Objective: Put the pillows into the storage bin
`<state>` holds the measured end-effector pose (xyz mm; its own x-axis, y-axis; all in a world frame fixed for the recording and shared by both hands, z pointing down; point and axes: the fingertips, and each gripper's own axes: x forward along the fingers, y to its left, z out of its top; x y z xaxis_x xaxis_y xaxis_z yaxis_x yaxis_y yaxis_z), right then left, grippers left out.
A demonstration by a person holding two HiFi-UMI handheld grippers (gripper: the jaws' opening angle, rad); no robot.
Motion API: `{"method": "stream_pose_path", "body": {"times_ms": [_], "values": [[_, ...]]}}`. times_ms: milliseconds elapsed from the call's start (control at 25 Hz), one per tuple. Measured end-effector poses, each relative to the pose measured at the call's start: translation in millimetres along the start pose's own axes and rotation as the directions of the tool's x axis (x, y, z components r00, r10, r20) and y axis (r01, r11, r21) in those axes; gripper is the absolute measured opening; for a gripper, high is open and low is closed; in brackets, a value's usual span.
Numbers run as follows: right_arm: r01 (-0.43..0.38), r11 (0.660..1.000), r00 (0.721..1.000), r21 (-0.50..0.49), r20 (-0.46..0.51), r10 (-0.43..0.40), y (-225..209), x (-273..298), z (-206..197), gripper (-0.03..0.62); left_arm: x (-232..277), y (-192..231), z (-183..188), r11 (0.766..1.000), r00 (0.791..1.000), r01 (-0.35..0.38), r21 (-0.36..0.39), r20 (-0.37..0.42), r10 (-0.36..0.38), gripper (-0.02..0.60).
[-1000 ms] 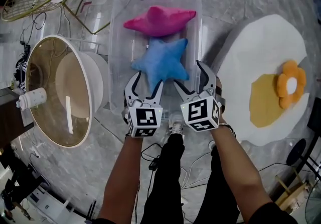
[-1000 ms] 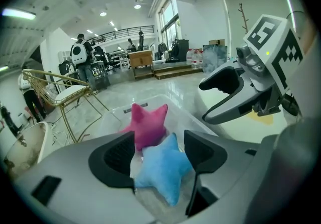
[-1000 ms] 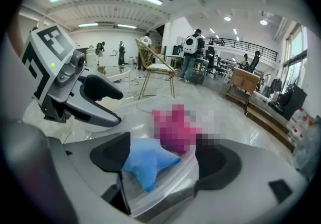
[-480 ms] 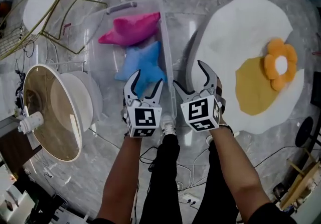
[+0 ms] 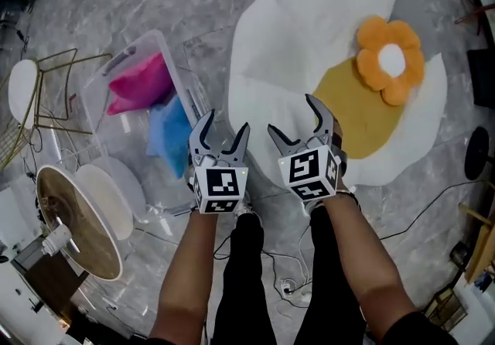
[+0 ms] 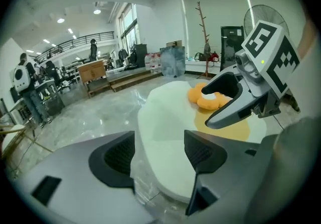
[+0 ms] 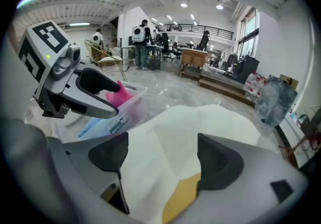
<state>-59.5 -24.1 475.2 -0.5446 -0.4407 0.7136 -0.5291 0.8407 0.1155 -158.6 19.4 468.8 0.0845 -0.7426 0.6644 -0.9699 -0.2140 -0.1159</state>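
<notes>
Hovering, jaws apart — left tool [image 5: 226, 124], right tool [image 5: 292, 115].

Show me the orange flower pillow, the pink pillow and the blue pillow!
orange flower pillow [image 5: 391, 60]: head view, on its white middle.
pink pillow [image 5: 141, 84]: head view, on its middle.
blue pillow [image 5: 168, 131]: head view, on its middle.

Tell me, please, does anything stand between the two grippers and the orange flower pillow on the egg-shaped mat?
Nothing visible does. The left gripper and the right gripper, both open and empty, hover over the near side of the mat; only bare mat lies between them and the orange flower pillow.
</notes>
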Motion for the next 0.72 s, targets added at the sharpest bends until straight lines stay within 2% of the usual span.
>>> {"method": "stream_pose_path", "body": {"times_ms": [160,400,720], "values": [[0.073,0.996,0.997,0.045,-0.015,-0.072,-74,-23,-42,0.449,45,-67,43,0.995,0.997,0.082,0.062,0.007,-0.082,0.314],[0.176,0.971,0.983,0.161,-0.086,-0.164,-180,-60,-122,0.457,105,-177,110,0.963,0.979,0.200,0.180,0.012,-0.205,0.314],[0.249,0.939,0.964,0.238,-0.151,-0.218,-261,-99,-216,0.457,164,-283,151,0.928,0.962,0.266,0.263,-0.002,-0.275,0.316]]}}
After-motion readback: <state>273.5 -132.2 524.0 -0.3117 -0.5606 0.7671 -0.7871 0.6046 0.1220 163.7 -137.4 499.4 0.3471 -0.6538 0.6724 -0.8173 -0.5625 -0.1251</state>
